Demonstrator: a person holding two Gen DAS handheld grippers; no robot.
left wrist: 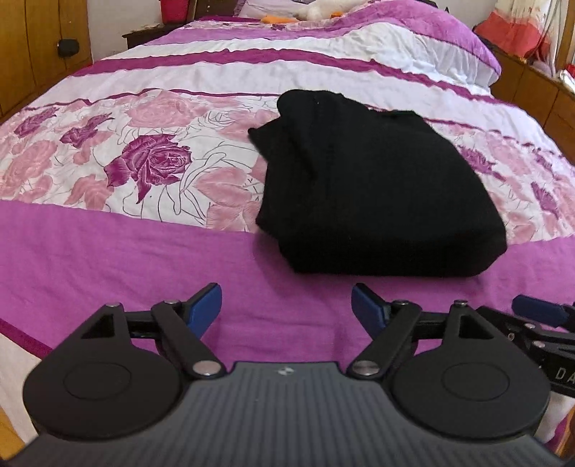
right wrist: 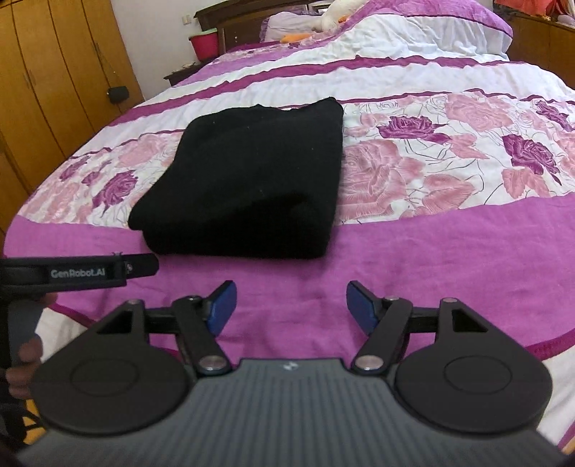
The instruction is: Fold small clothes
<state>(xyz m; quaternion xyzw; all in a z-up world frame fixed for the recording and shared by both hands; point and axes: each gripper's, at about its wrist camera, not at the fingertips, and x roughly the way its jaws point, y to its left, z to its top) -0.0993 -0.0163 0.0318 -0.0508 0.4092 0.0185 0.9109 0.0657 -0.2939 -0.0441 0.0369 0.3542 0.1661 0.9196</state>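
Observation:
A black knit garment [left wrist: 366, 190] lies folded into a thick rectangle on the bed's floral cover, resting flat; it also shows left of centre in the right wrist view as the same black garment [right wrist: 251, 179]. My left gripper [left wrist: 286, 305] hovers over the magenta band just short of the garment's near edge, open, nothing between its blue pads. My right gripper [right wrist: 290, 305] sits likewise short of the garment, open and empty. The left tool's black body [right wrist: 82, 271] shows at the left edge of the right wrist view, with a hand [right wrist: 21, 359] on its grip.
The bed [left wrist: 107, 251] has a magenta, white and rose-print cover. Wooden wardrobe doors [right wrist: 54, 82] stand along the left. A dark headboard with a red bucket [right wrist: 205, 43] and a white soft toy [left wrist: 323, 10] lie at the far end. A wooden cabinet [left wrist: 539, 89] flanks the right.

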